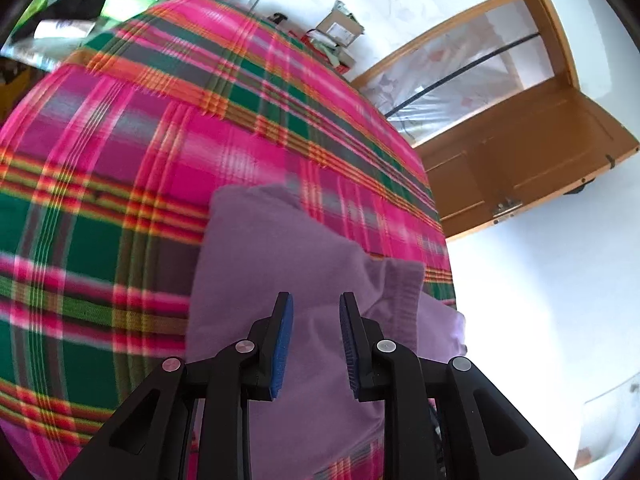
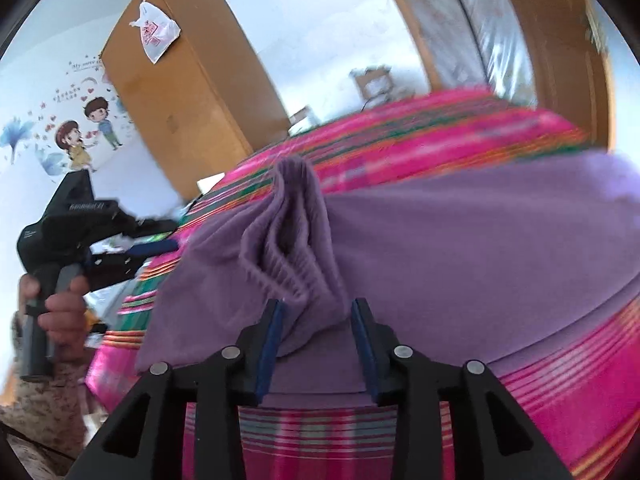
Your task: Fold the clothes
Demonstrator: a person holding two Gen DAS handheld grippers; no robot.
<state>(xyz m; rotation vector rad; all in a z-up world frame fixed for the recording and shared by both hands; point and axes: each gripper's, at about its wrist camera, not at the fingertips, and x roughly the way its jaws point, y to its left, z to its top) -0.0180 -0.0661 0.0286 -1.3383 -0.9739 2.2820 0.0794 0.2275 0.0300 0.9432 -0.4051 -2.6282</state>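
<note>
A purple knit garment (image 1: 280,264) lies folded on a bed with a pink and green plaid blanket (image 1: 140,140). My left gripper (image 1: 315,300) hovers open just over the garment's near part, with nothing pinched between its blue pads. In the right wrist view the same garment (image 2: 460,232) spreads to the right. Its ribbed hem (image 2: 296,232) stands bunched up between the jaws of my right gripper (image 2: 319,305). These jaws stand apart and the cloth sits loosely between the pads. A hand (image 2: 60,308) at the left edge holds the other gripper's handle.
A wooden wardrobe (image 2: 192,100) with a plastic bag (image 2: 154,32) on it stands beyond the bed. An open wooden door (image 1: 520,152) is to the right. Cardboard boxes (image 1: 340,28) and piled clutter (image 1: 80,8) sit past the bed's far side.
</note>
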